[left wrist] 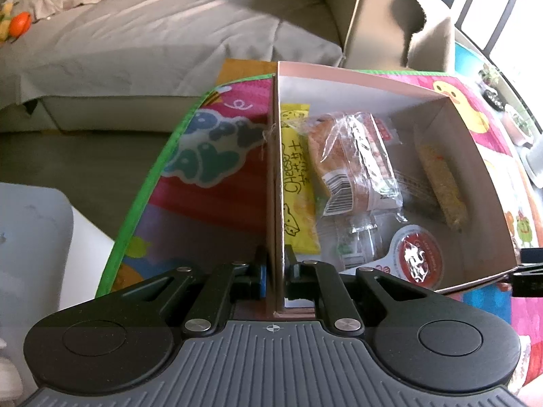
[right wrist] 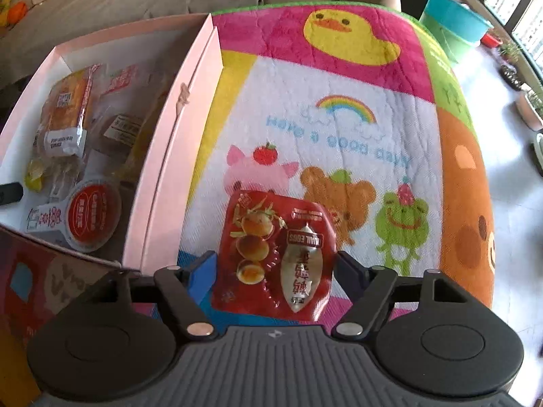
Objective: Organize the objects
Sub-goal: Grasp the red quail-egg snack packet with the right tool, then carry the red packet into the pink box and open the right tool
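Left wrist view: left gripper (left wrist: 275, 264) is clenched on the near wall of the pink box (left wrist: 356, 79), one finger outside, one inside. Inside the box lie a yellow cheese stick pack (left wrist: 298, 183), a wrapped bread (left wrist: 353, 159), a red-lidded cup (left wrist: 419, 256) and a crumbly yellow bar (left wrist: 441, 183). The box sits on a colourful cartoon mat (left wrist: 210, 156), with a grey sofa (left wrist: 152, 34) behind.

Right wrist view: right gripper (right wrist: 275, 268) stands released, its fingers either side of a red quail egg packet (right wrist: 275, 254) without pressing it. The packet lies on the mat just right of the box, outside it.
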The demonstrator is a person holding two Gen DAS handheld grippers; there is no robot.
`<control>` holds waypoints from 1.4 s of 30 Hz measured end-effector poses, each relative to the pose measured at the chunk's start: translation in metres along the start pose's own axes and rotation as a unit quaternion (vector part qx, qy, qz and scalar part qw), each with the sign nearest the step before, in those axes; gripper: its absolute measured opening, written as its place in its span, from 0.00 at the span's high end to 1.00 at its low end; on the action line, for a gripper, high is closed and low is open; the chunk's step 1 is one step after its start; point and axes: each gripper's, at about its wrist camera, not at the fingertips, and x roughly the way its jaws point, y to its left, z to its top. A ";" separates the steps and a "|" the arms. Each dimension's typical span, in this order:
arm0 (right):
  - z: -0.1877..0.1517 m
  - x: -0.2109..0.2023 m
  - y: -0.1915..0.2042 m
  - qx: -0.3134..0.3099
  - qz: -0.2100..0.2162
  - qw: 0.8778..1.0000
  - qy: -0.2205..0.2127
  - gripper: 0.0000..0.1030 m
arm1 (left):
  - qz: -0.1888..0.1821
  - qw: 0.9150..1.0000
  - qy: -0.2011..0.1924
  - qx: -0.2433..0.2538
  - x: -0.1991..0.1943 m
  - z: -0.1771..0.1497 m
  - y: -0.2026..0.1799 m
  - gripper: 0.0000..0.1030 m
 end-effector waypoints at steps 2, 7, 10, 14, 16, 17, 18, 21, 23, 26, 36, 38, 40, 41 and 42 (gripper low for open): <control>-0.003 -0.006 -0.002 0.004 -0.001 1.000 0.000 0.28 | 0.001 1.000 0.002 0.005 0.000 0.000 -0.001 0.90; -0.018 -0.039 0.001 0.025 0.012 1.000 0.009 0.28 | -0.002 1.000 0.004 0.013 0.001 0.001 0.000 0.90; -0.034 -0.068 0.015 0.028 0.022 0.999 0.017 0.27 | -0.007 1.000 0.008 0.017 0.001 0.002 0.001 0.90; -0.055 -0.093 0.041 0.038 0.039 0.997 0.053 0.27 | -0.018 1.000 0.013 0.021 0.002 0.003 0.003 0.89; -0.063 -0.101 0.055 0.044 0.047 0.995 0.071 0.27 | -0.020 1.000 0.013 0.020 0.002 0.003 0.003 0.89; -0.065 -0.105 0.061 0.048 0.048 0.995 0.075 0.27 | -0.022 0.999 0.012 0.020 0.002 0.002 0.004 0.89; -0.065 -0.109 0.068 0.051 0.051 0.994 0.078 0.27 | -0.025 0.999 0.011 0.018 0.002 0.002 0.005 0.89; -0.056 -0.120 0.083 0.061 0.057 0.994 0.071 0.27 | -0.033 0.999 0.011 0.010 0.002 0.001 0.007 0.88; -0.044 -0.130 0.092 0.058 0.060 0.995 0.053 0.27 | -0.037 0.999 0.012 0.009 0.002 0.002 0.009 0.87; -0.024 -0.145 0.102 0.042 0.055 0.997 0.019 0.27 | -0.042 0.999 0.011 0.013 0.002 0.002 0.009 0.87; 0.047 -0.152 0.114 0.003 0.015 0.997 -0.070 0.27 | -0.054 0.998 0.016 0.011 0.002 0.001 0.013 0.86; 0.063 -0.148 0.113 0.013 0.005 0.995 -0.094 0.27 | -0.054 0.998 0.014 0.010 0.002 0.001 0.012 0.86; 0.081 -0.143 0.110 0.038 0.010 0.991 -0.131 0.27 | -0.054 0.998 0.011 0.008 0.002 0.000 0.013 0.86; 0.088 -0.141 0.109 0.050 0.015 0.987 -0.150 0.26 | -0.056 0.998 0.011 0.008 0.002 -0.001 0.013 0.86; 0.093 -0.139 0.107 0.059 0.013 0.986 -0.158 0.21 | -0.057 0.998 0.010 0.008 0.002 -0.001 0.013 0.86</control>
